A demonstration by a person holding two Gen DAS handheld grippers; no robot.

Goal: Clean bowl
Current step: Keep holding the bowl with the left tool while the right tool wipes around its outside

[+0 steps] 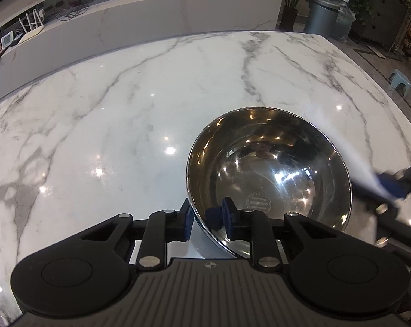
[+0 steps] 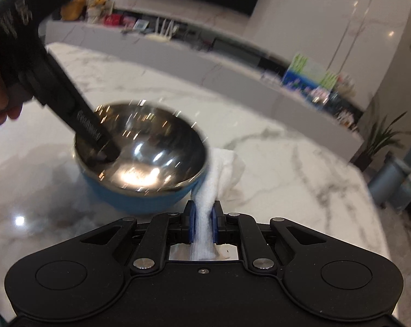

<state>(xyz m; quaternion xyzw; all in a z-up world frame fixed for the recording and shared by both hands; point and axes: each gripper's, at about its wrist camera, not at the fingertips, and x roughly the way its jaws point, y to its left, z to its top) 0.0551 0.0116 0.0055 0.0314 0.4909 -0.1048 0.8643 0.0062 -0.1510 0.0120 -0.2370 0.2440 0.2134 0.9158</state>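
On marble table point(image 1: 123, 109): left tool point(image 1: 205, 216) clamps bowl point(image 1: 273, 163) rim; right tool point(image 2: 204, 218) pinches cloth point(image 2: 219, 171).

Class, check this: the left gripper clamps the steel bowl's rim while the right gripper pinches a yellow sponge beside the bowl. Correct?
Not quite. The right gripper pinches a white cloth, not a yellow sponge, as the right wrist view shows. The rest holds: the left gripper clamps the steel bowl at its rim.

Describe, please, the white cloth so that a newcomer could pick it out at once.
Start at the white marble table and find the steel bowl with the blue outside. The white cloth is just off the bowl's right rim, pinched in the right gripper jaws. It is the only soft, crumpled thing there.
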